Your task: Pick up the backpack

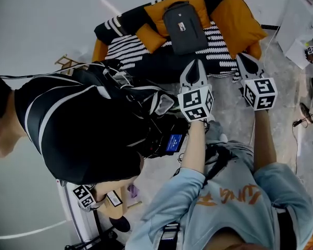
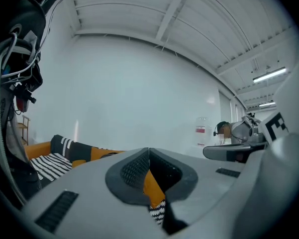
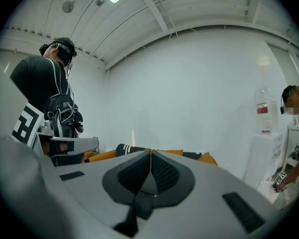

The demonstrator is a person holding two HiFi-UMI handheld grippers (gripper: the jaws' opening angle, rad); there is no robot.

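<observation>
Backpack (image 1: 185,27) lies flat on the orange and striped couch (image 1: 234,20) just beyond the left gripper (image 1: 195,62) and right gripper (image 1: 243,59), both clenched on nothing, so they should open before closing squarely on a strap.

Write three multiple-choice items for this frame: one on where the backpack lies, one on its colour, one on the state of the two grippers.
1. Where is the backpack?
A) on the orange and striped couch
B) on the bare floor
C) hanging from a hook

2. What colour is the backpack?
A) orange
B) dark grey
C) white

3. How do the jaws of the left gripper and the right gripper stand?
A) wide apart
B) together, holding nothing
C) clamped on a strap

Key: 1 A, it lies on the couch cushions ahead of both grippers. 2 B, it shows dark grey against the orange cushions. 3 B, each gripper view shows its jaws meeting with nothing between them.
</observation>
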